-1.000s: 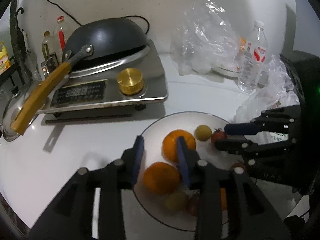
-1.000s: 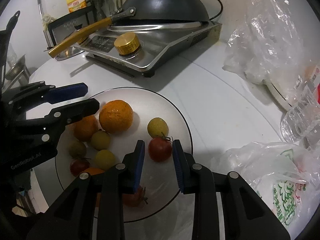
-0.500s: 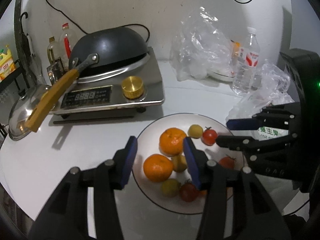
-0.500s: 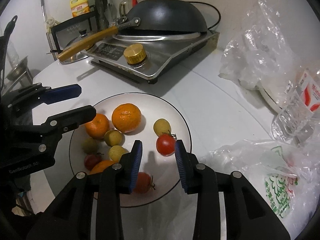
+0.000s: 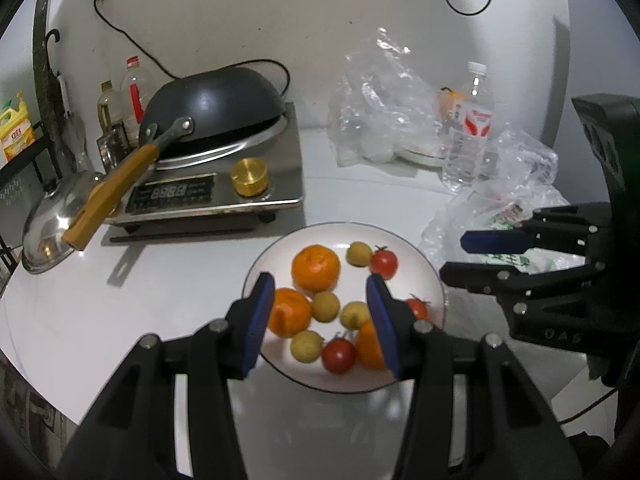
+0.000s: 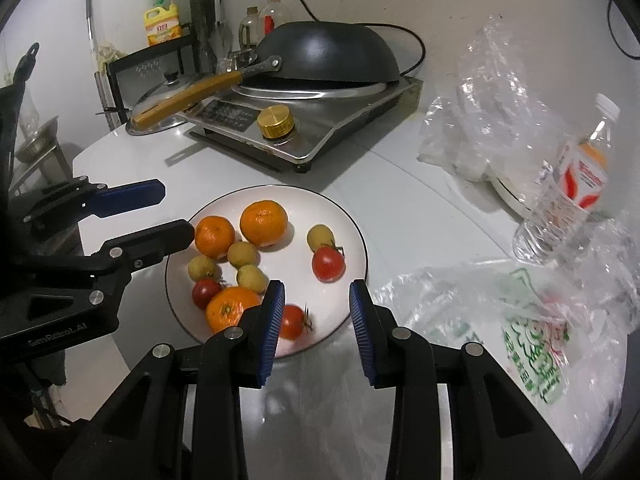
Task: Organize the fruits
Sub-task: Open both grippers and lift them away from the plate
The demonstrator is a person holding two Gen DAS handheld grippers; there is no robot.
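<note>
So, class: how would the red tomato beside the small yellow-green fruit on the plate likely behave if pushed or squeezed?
The tomato looks round and smooth, so it would probably roll across the plate. Its glossy skin may slip between pads. It likely bruises under a hard squeeze.

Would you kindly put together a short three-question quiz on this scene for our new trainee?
1. True or false: the left gripper is shut on an orange.
2. How many tomatoes lie on the plate?
3. What lies on the cooker? A) a kettle B) an upturned wok C) a bowl

Key:
1. False: nothing sits between its fingers, which have just been opening; the right gripper is empty too.
2. Three: one beside a small yellow-green fruit, one by the oranges, one near the right gripper.
3. B.
</note>
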